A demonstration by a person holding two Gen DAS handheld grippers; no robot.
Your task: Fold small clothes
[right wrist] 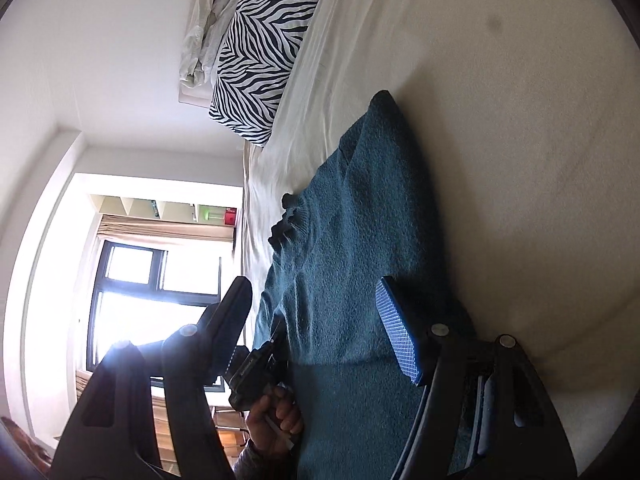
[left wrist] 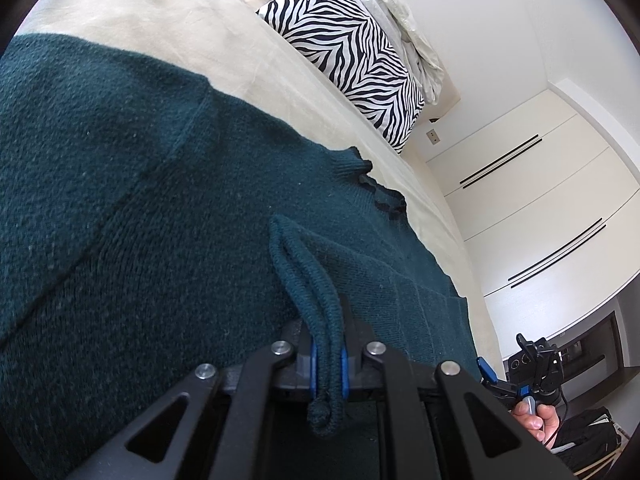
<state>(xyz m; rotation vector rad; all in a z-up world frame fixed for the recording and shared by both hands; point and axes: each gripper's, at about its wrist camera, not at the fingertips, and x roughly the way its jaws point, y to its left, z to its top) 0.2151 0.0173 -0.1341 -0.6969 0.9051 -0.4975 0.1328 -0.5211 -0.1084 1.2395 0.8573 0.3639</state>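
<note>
The left claw (left wrist: 327,364) pinches the teal sweater's (left wrist: 160,240) edge to carry a fold across the bed (right wrist: 520,120), while the right claw (right wrist: 320,320) hovers wide, empty.

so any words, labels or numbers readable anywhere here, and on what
None can be read.
Left gripper handle: a line of light print, too blurred to read.
Red and green items on the window shelf: too small to tell any text.
Green sweater and zebra pillow: no text visible.
</note>
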